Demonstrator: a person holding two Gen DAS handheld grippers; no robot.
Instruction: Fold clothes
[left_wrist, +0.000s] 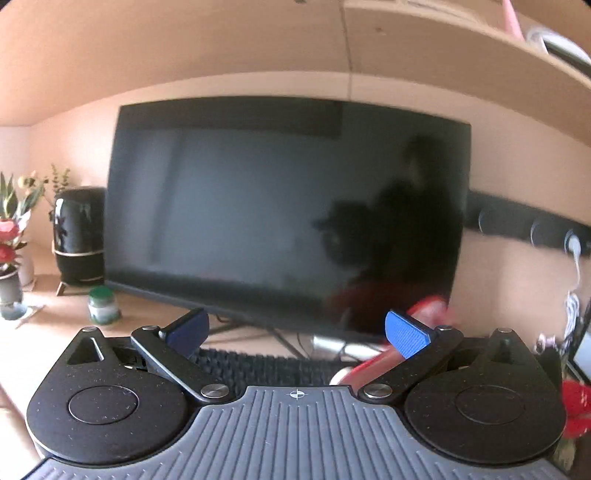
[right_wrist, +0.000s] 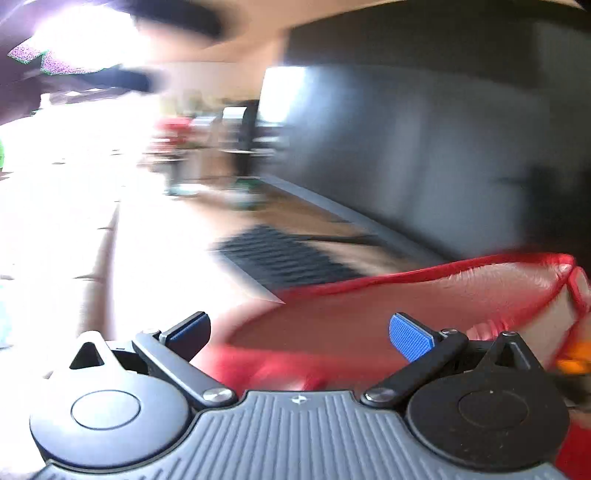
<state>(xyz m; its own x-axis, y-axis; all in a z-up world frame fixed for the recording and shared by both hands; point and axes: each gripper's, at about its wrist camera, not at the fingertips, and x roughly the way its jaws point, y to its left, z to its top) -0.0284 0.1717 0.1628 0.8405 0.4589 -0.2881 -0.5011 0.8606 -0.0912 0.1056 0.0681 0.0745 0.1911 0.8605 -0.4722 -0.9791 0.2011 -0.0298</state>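
A red garment (right_wrist: 388, 314) with a bright red hem lies just ahead of and under my right gripper (right_wrist: 299, 332), whose blue-padded jaws stand wide open with nothing between them. The right wrist view is blurred. In the left wrist view a strip of the red garment (left_wrist: 373, 363) shows beside the right finger. My left gripper (left_wrist: 295, 330) is wide open and empty, raised and facing a dark monitor. More red cloth (left_wrist: 574, 410) shows at the right edge.
A large black monitor (left_wrist: 280, 206) stands on the wooden desk (left_wrist: 55, 314), with a black keyboard (left_wrist: 266, 363) below it. A black speaker (left_wrist: 79, 236), a green-lidded jar (left_wrist: 103, 304) and flowers (left_wrist: 11, 229) stand at the left. A shelf (left_wrist: 461, 40) runs overhead.
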